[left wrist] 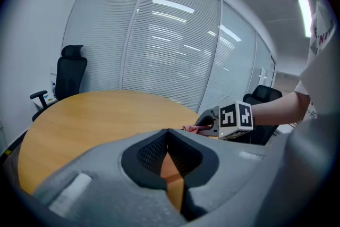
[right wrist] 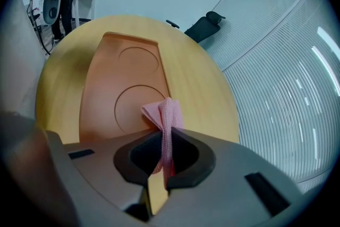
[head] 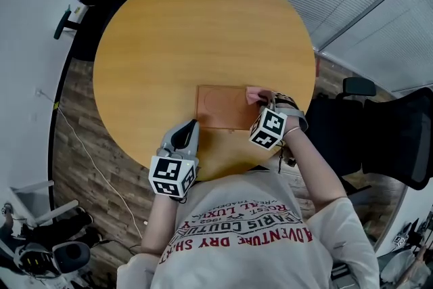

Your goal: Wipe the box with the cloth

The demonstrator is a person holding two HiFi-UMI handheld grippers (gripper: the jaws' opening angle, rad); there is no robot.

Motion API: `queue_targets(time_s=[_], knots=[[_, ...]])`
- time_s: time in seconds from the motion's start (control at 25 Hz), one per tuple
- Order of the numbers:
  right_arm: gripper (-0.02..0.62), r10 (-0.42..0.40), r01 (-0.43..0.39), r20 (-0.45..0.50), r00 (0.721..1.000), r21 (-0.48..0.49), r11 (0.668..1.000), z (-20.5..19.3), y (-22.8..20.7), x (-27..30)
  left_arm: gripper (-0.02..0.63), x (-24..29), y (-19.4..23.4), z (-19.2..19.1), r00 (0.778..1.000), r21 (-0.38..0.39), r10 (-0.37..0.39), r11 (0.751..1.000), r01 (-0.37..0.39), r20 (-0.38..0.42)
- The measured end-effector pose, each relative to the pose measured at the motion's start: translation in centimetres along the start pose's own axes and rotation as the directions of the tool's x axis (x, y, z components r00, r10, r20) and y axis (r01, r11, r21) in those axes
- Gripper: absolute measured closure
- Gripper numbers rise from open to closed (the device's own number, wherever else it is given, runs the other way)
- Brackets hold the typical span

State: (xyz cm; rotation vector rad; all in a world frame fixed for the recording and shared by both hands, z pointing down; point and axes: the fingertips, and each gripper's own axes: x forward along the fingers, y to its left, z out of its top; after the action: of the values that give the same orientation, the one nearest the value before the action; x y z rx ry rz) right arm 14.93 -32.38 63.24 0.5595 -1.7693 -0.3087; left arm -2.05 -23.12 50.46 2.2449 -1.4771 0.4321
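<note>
A round wooden table (head: 169, 30) is seen from above. A flat orange-brown box (head: 223, 108) lies on it, close to the person's edge. The right gripper (head: 266, 100) has its jaws pinched tight on a folded pink cloth (head: 255, 95) at the box's right end. The left gripper (head: 193, 124), jaws together and holding nothing, points at the box's near left corner.

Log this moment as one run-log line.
left gripper: shut, empty, beside box near-left corner | right gripper: shut on cloth | cloth: pink, at box right end
</note>
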Motion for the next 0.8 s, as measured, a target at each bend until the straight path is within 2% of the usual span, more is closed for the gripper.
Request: queue_targets(time_s=[0.4, 0.8], knots=[[0.563, 0.003, -0.003, -0.025, 1.0, -0.006, 1.0, -0.5, 2.1, -1.0, 0.597, -0.7, 0.2, -0.7, 1.0, -0.003, -0.008, 1.0, 0.008, -0.005], [0.563, 0.011, -0.009, -0.051, 0.999, 0.037, 0.999, -0.3, 4.5, -2.4, 0.597, -2.2, 0.5, -1.1, 0.999, 0.003, -0.035, 0.999, 0.035, -0.002]])
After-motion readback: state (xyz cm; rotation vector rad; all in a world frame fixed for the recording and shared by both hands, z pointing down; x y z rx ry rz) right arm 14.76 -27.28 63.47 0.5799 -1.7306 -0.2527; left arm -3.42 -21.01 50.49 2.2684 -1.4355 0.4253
